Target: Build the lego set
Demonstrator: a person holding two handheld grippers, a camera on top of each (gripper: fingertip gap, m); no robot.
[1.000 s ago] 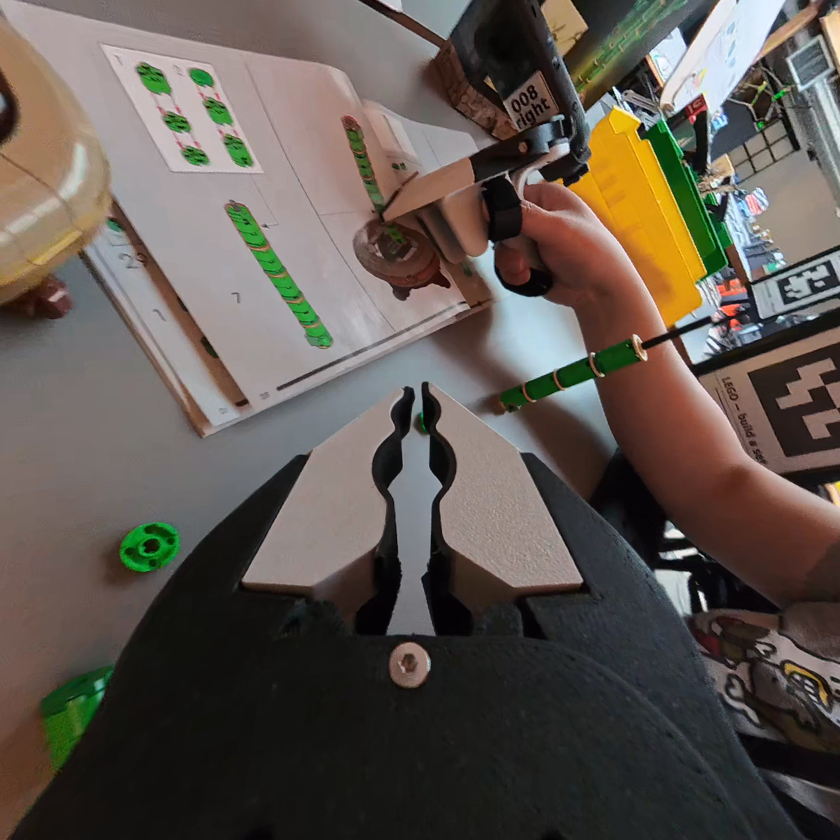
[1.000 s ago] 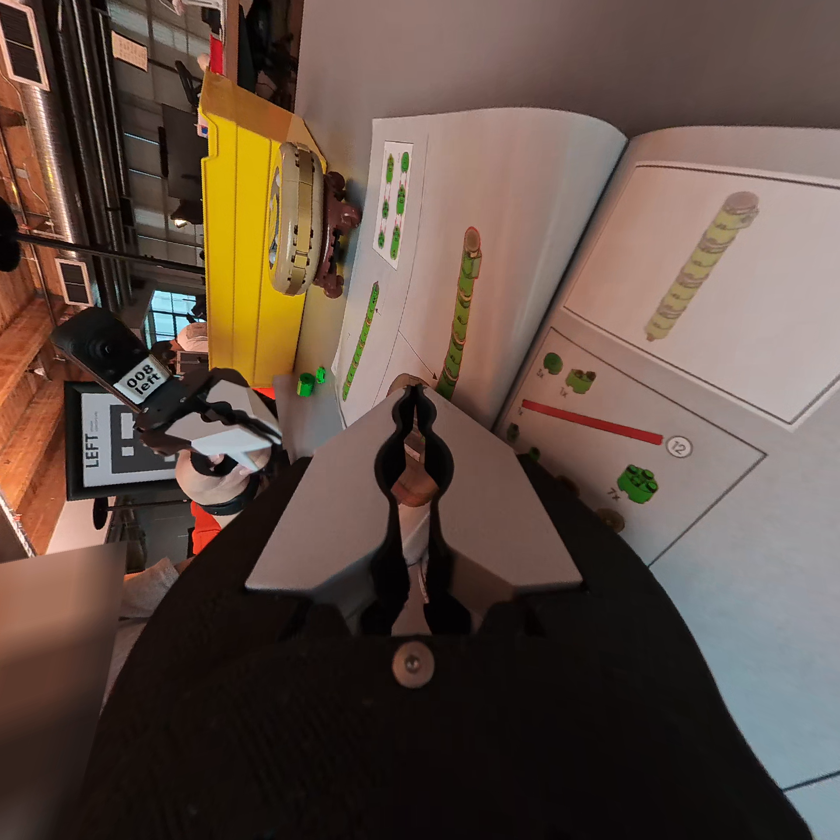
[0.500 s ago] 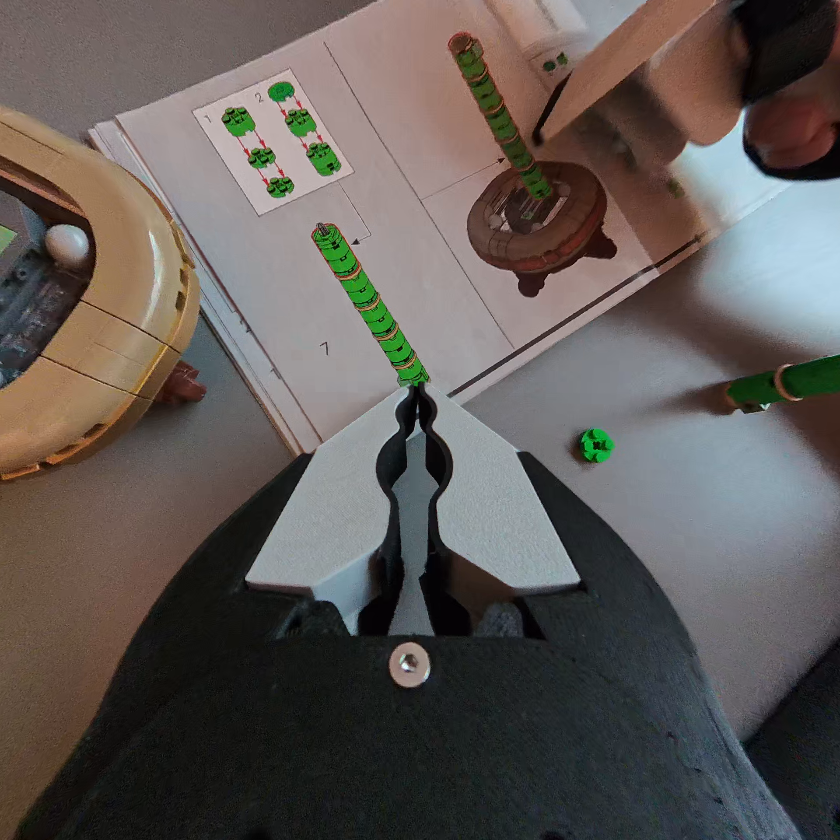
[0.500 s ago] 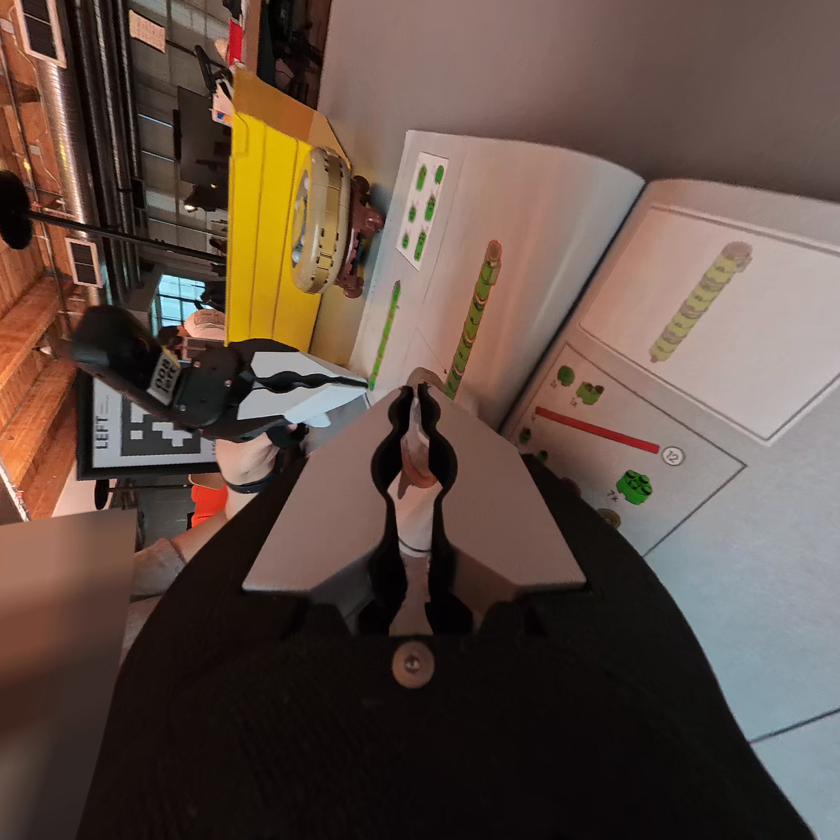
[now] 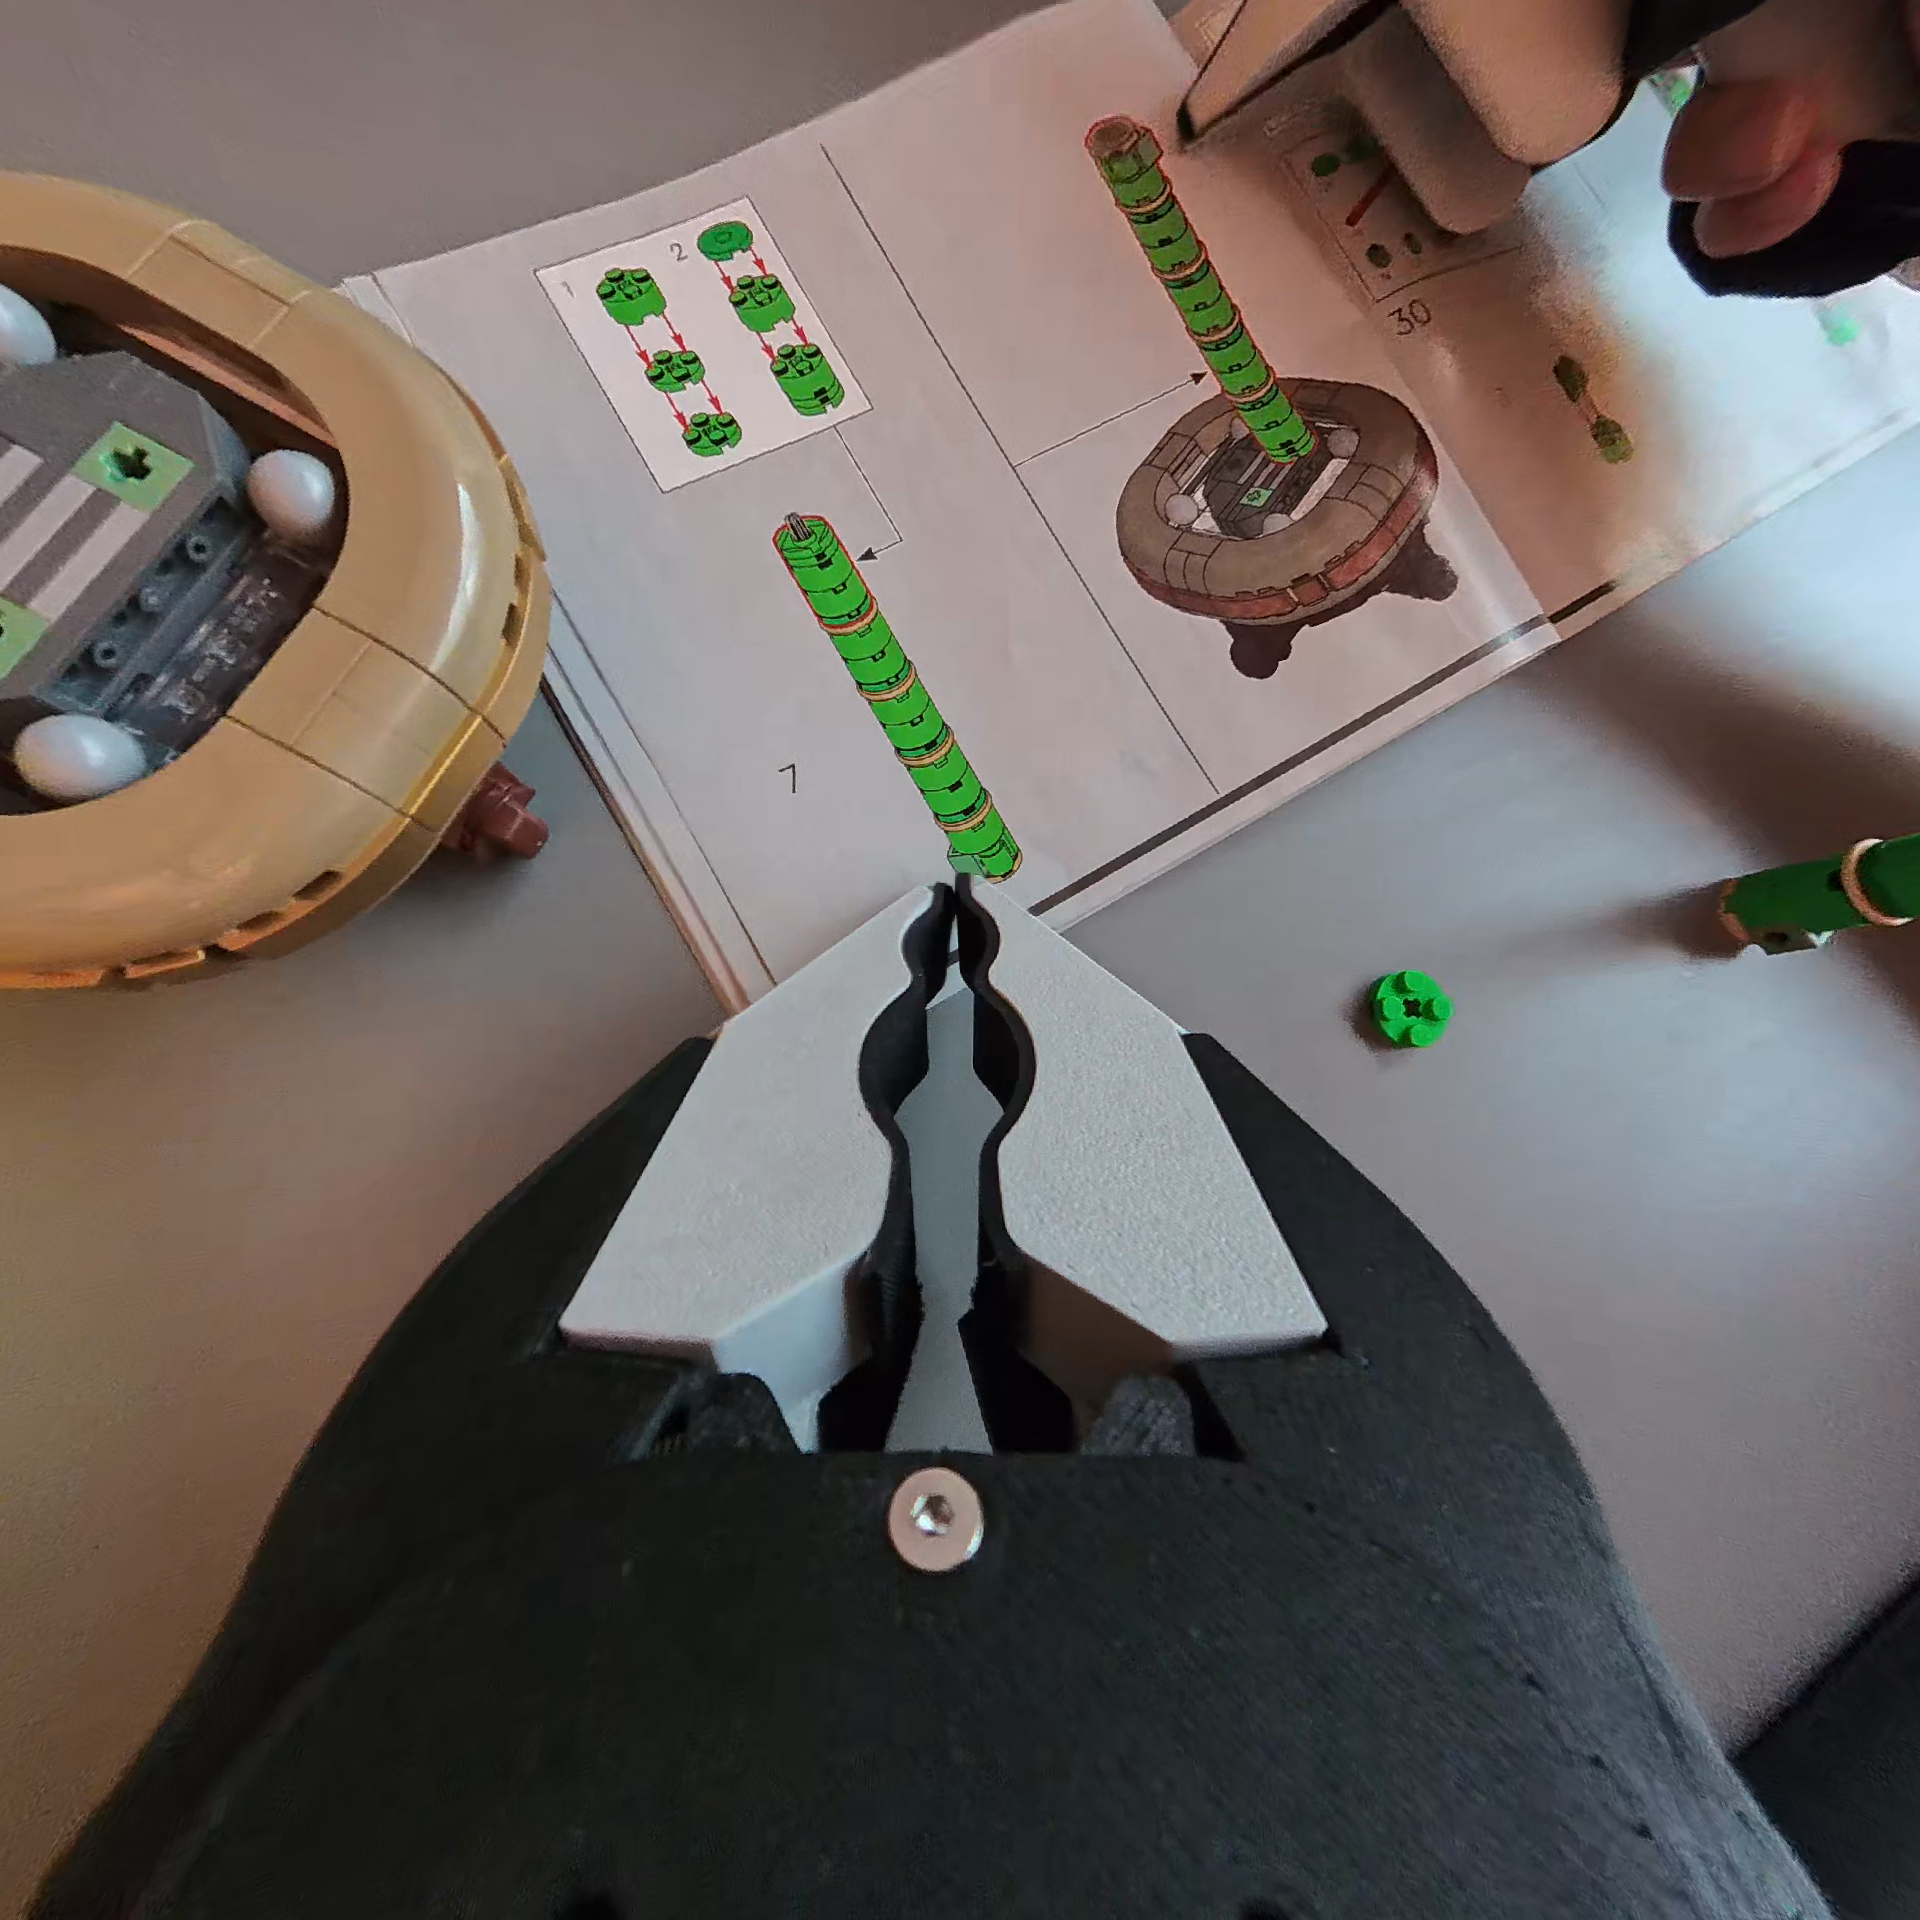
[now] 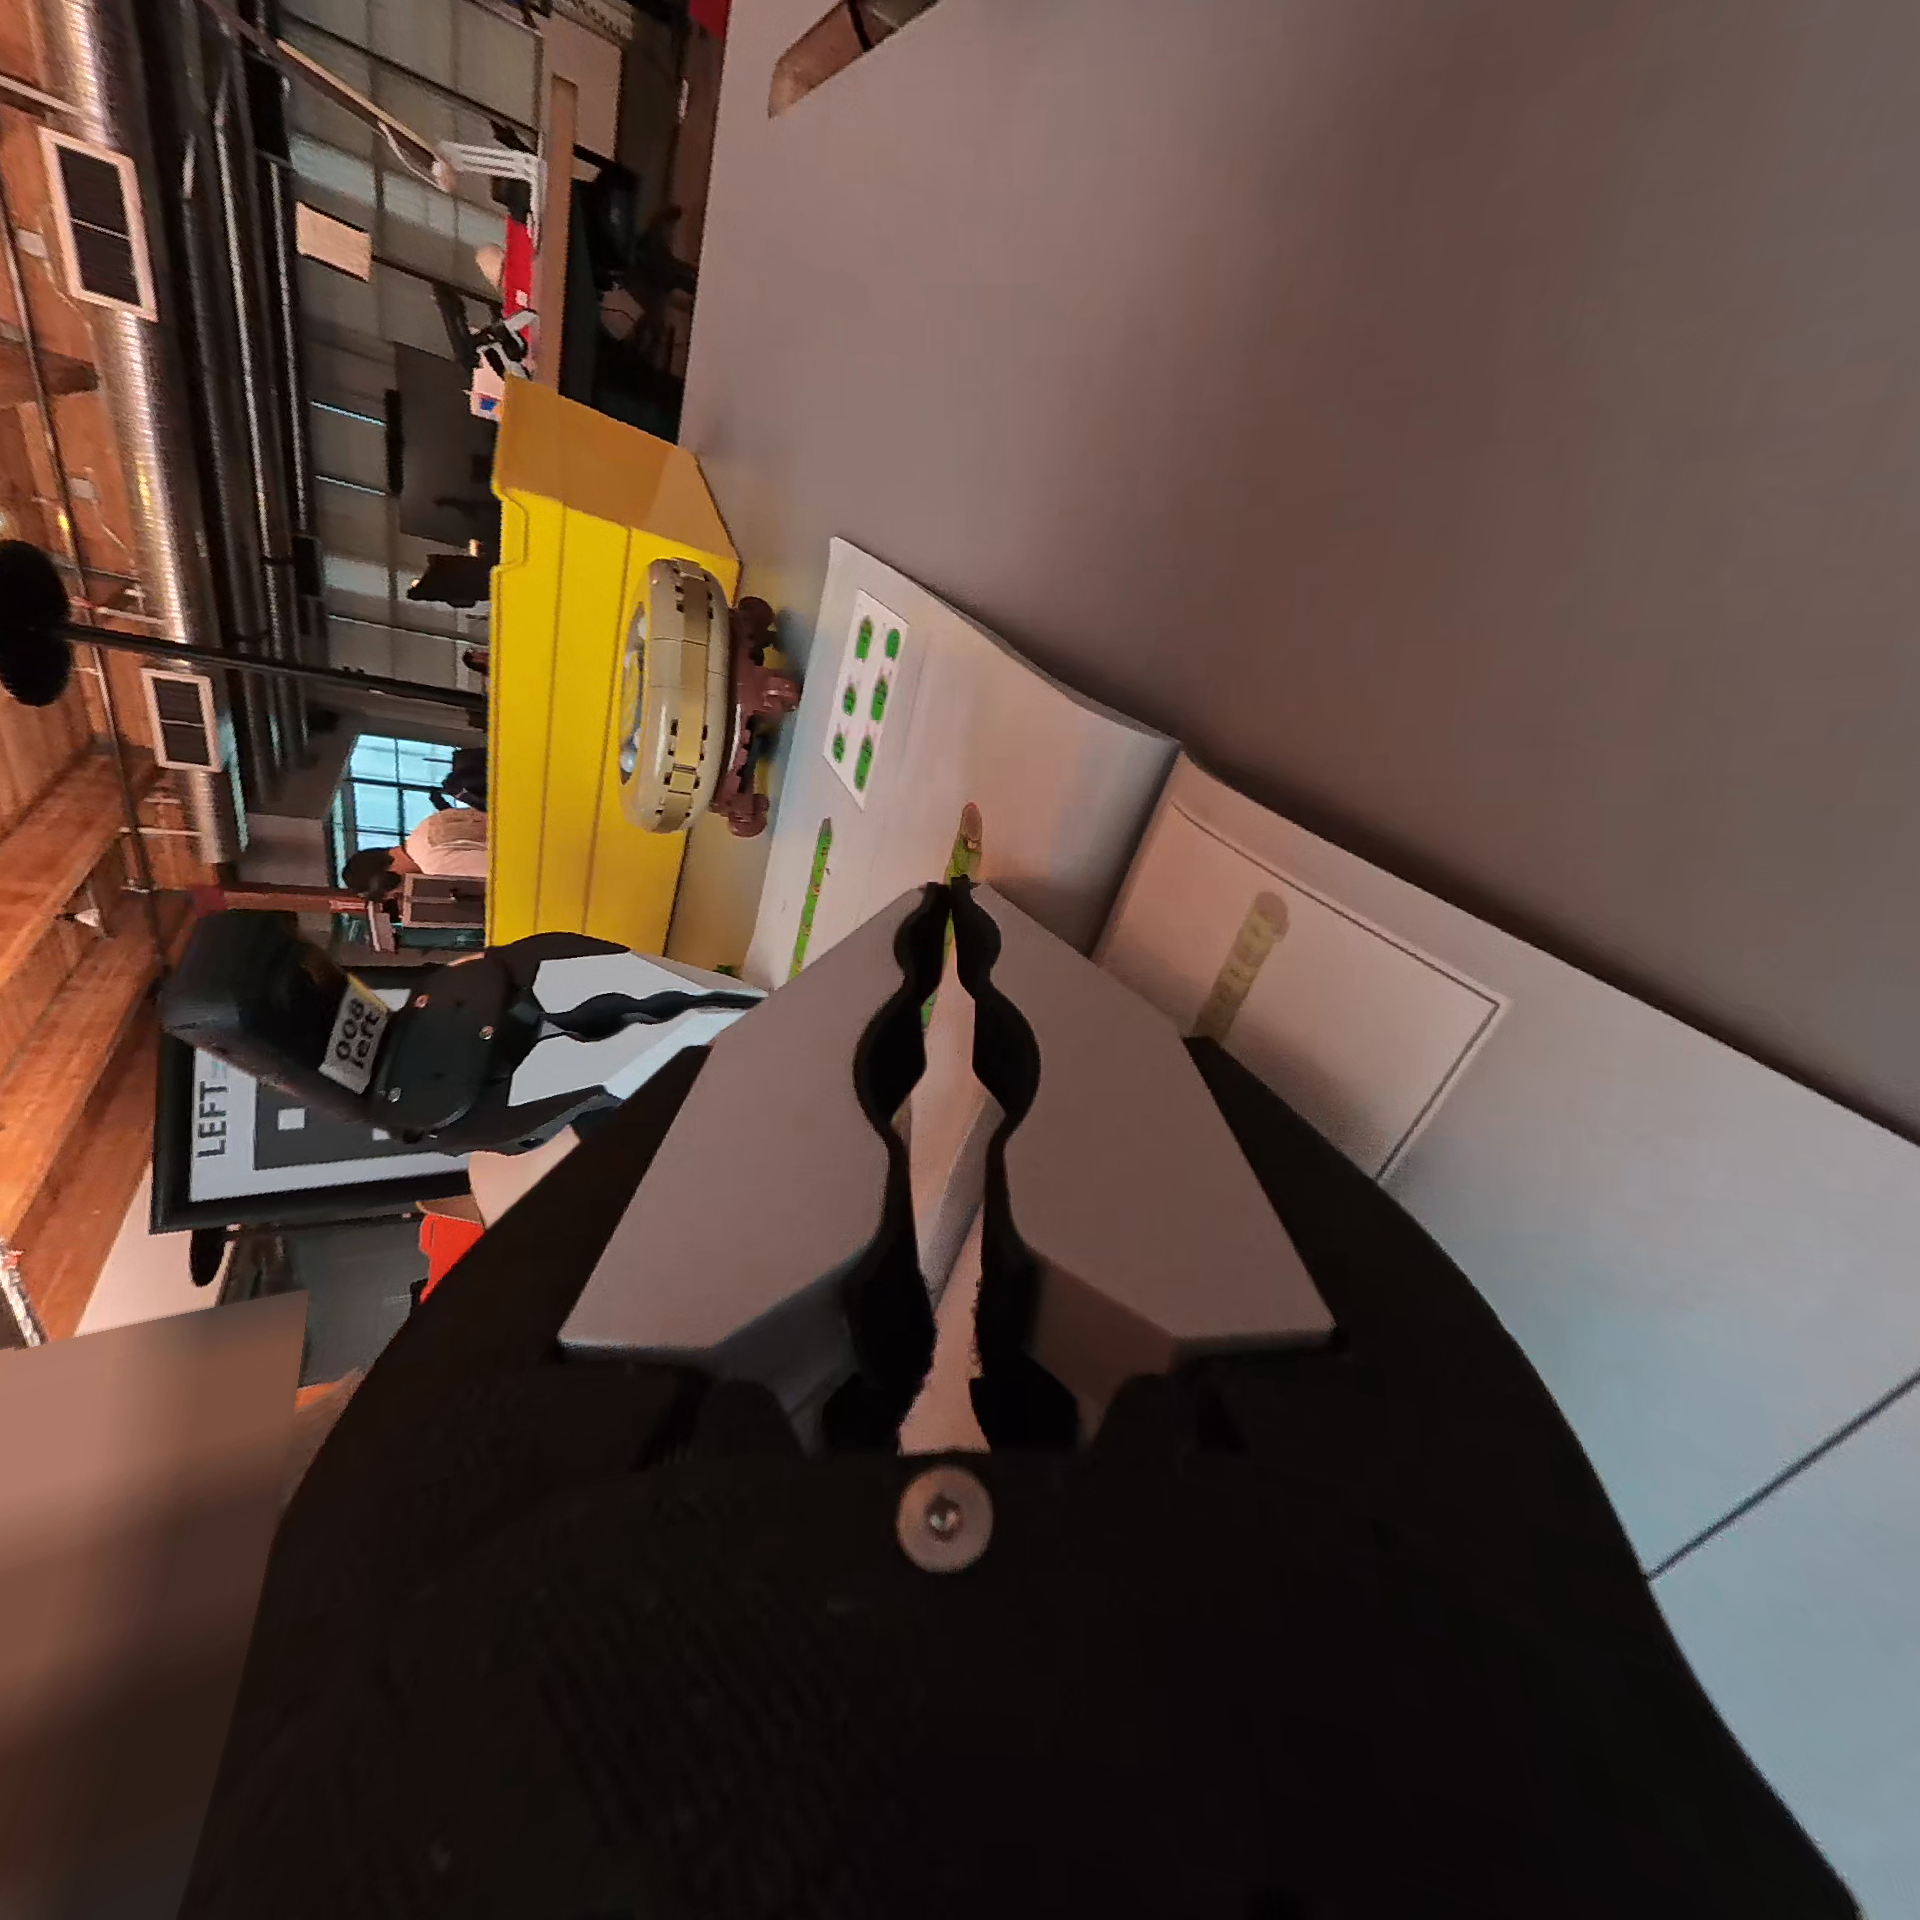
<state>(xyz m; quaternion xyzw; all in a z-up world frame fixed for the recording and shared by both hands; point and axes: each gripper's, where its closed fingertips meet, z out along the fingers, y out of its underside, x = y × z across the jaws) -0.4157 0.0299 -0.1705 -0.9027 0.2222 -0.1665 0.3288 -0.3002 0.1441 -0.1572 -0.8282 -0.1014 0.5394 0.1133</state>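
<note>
The open instruction booklet (image 5: 727,582) lies on the grey table. The tan round lego base (image 5: 260,665) on brown feet stands at the left, touching the booklet's edge; it also shows in the right wrist view (image 6: 675,717). A small green round piece (image 5: 1410,1010) lies loose at the right. A green stacked stem (image 5: 1818,894) with tan rings lies at the right edge. My left gripper (image 5: 954,888) is shut and empty, above the booklet's near edge. My right gripper (image 6: 952,888) is shut and empty above the booklet (image 6: 1039,769); it also shows in the left wrist view (image 5: 1351,94).
A yellow bin (image 6: 582,675) stands behind the lego base in the right wrist view. A black-and-white marker board (image 6: 270,1153) stands at the left there. A hand (image 5: 1766,156) holds the right gripper at the top right of the left wrist view. There is about 15 centimetres between the tips of the two grippers. It is some 9 centimetres from my left tips to the small green round piece (image 5: 1410,1010).
My left gripper swung left from the hand and stem and moved closer to the booklet and lego base. My right gripper lifted and pulled back from the page. Both stayed shut.
</note>
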